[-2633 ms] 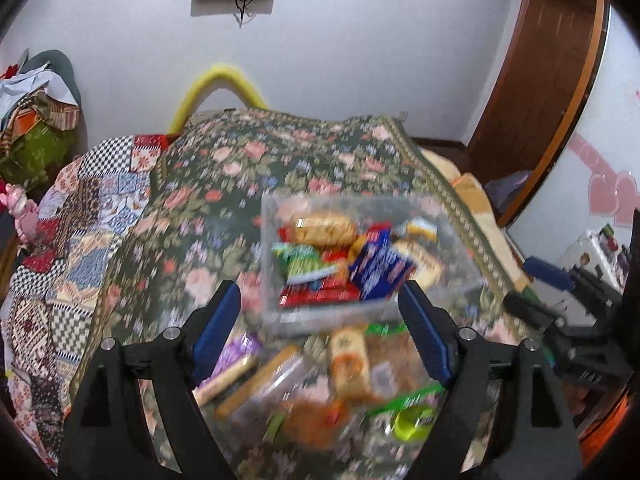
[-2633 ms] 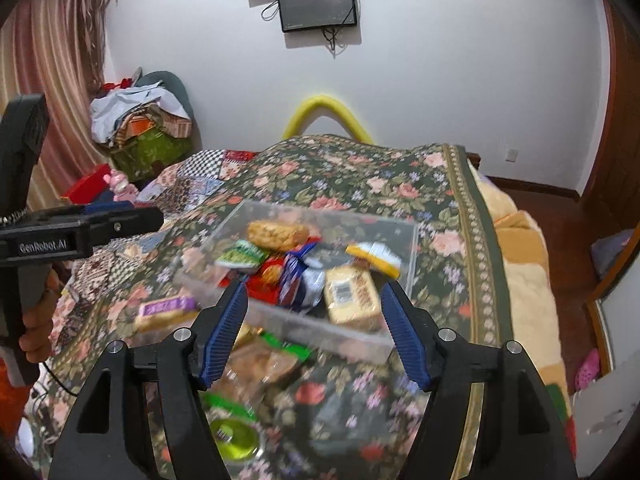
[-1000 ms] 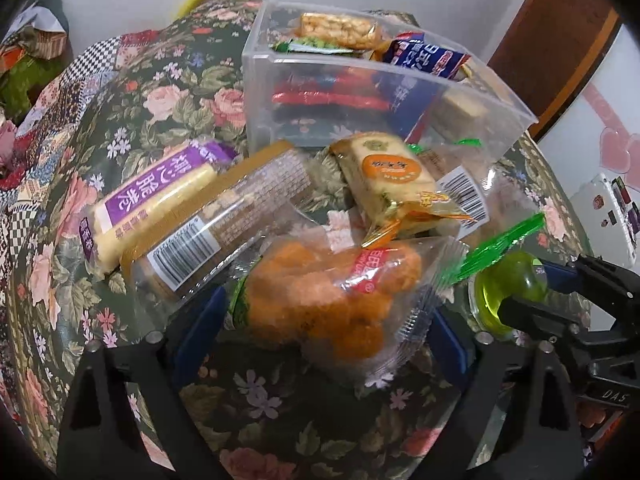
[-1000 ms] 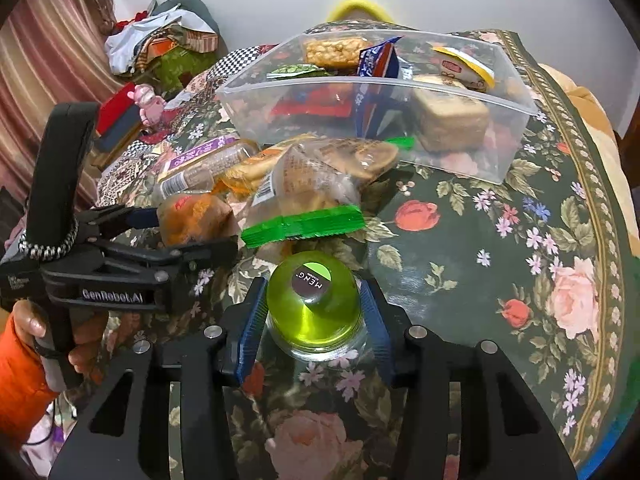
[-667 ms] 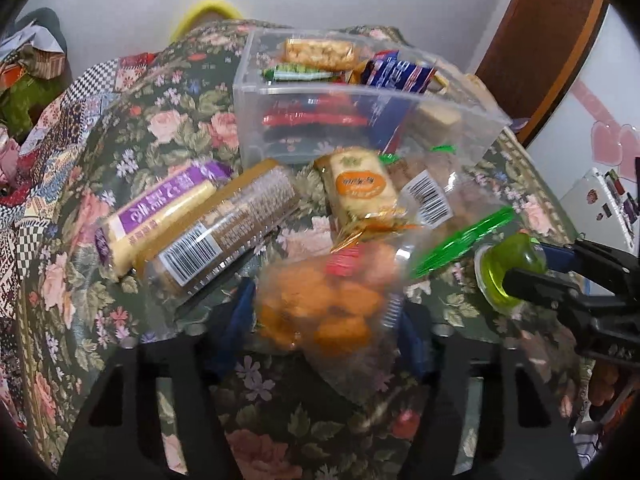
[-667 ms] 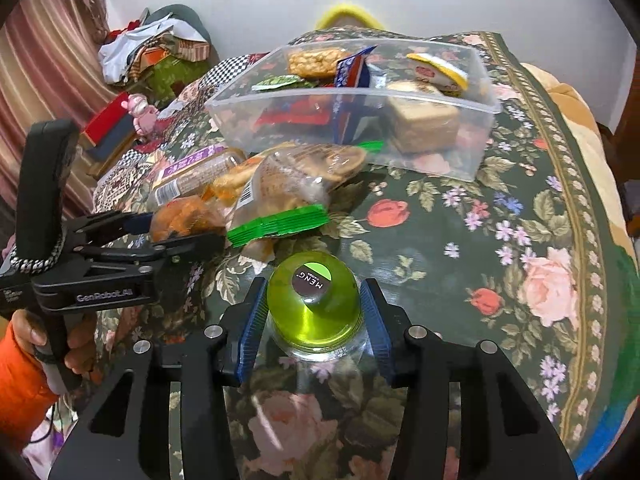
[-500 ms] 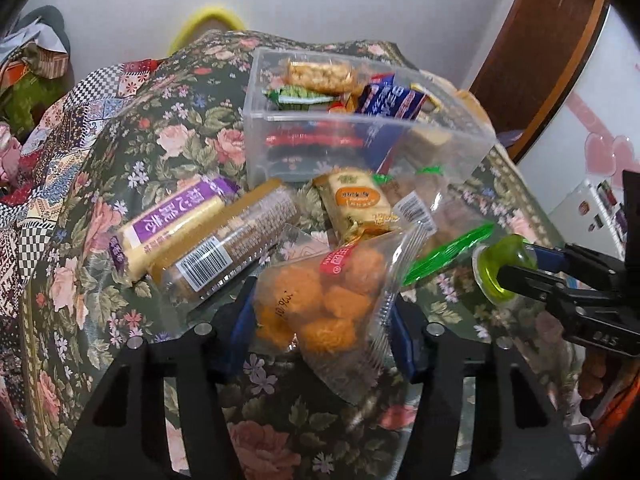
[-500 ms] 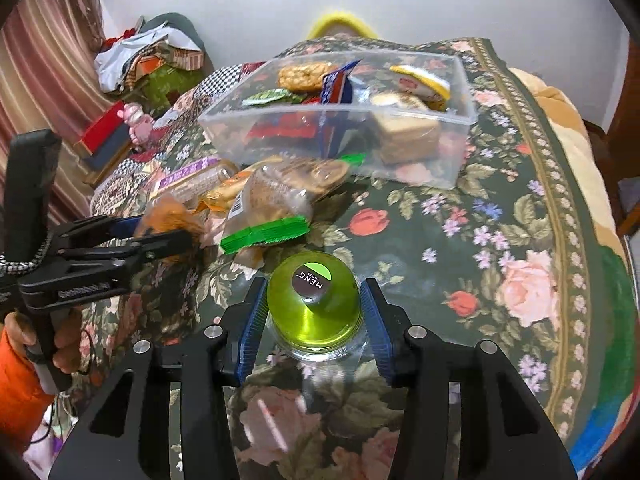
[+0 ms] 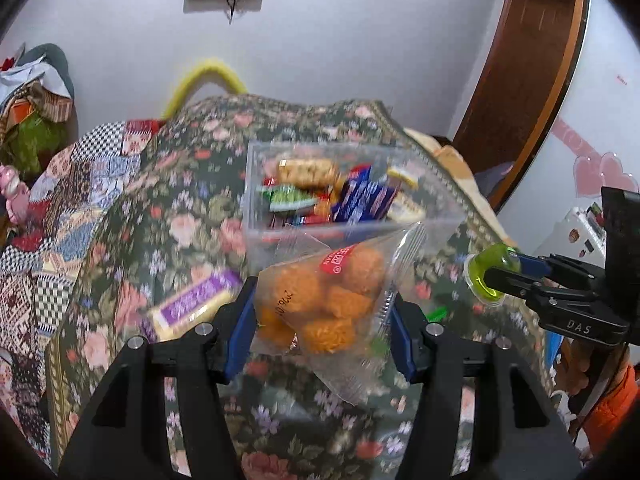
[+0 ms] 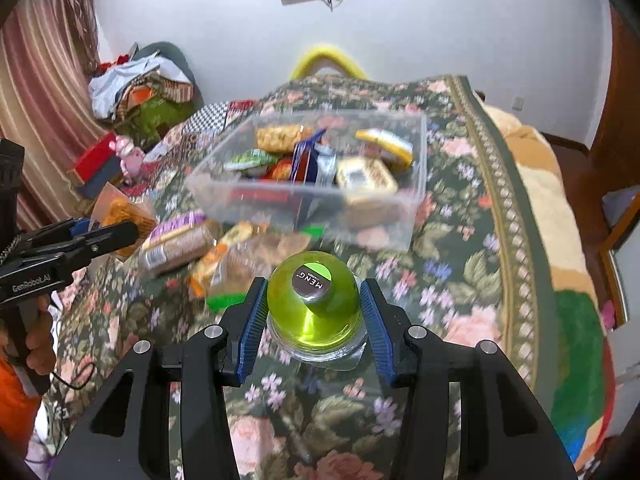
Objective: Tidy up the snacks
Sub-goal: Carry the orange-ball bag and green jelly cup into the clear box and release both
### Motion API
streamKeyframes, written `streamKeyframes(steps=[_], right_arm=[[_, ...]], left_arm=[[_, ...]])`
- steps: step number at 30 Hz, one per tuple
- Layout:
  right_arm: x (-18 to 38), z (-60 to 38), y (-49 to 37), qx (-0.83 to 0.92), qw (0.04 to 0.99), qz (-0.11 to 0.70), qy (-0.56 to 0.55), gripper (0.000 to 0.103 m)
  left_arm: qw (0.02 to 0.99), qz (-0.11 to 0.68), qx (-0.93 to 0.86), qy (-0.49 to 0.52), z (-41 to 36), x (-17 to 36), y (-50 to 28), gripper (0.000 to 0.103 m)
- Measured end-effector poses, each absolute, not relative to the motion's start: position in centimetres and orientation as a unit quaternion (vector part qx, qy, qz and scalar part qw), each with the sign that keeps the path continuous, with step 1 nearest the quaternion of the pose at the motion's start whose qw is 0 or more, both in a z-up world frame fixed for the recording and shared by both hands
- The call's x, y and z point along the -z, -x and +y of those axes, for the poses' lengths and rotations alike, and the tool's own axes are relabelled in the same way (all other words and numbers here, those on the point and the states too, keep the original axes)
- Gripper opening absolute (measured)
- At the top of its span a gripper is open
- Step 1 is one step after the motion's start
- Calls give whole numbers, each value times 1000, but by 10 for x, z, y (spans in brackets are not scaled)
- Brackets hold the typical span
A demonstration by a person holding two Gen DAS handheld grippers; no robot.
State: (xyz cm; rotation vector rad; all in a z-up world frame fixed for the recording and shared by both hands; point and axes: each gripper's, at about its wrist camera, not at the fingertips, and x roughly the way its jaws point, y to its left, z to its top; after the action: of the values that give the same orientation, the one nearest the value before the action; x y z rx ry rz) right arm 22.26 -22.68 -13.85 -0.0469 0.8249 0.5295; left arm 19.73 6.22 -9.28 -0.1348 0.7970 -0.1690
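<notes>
My left gripper (image 9: 320, 312) is shut on a clear bag of orange fried snacks (image 9: 324, 296), held up above the floral bedspread. In the right wrist view that bag (image 10: 124, 212) shows at the far left between the left fingers. My right gripper (image 10: 314, 312) is shut on a green jelly cup (image 10: 314, 304) with a grey and green label, also lifted; the left wrist view shows the same cup (image 9: 490, 276) at the right. Ahead sits the clear plastic bin (image 9: 256, 216) (image 10: 416, 184) holding several wrapped snacks.
Loose snacks lie in front of the bin: a purple-labelled bar (image 10: 176, 224), a long biscuit pack (image 10: 176, 252), a green strip (image 10: 224, 300). A patchwork quilt (image 9: 52, 216) and a pile of clothes (image 10: 136, 84) are to the left; the bed's edge drops off at the right.
My left gripper closed on the bag of orange snacks and lifted it off the bedspread. My right gripper rose with the green cup. The bin now sits lower and farther in both views.
</notes>
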Motion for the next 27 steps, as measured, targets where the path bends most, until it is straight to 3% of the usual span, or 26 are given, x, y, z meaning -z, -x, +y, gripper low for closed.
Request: streamKeyframes(steps=[14,27], right_arm=[[106,-229,-267,-236,908,346,17,44],[121,-212,-314,-234,903,358,26,44]], left_arm=[[928,357,95,49,34,65,-272,58],[921,384,42,41,36,105,-337,58]])
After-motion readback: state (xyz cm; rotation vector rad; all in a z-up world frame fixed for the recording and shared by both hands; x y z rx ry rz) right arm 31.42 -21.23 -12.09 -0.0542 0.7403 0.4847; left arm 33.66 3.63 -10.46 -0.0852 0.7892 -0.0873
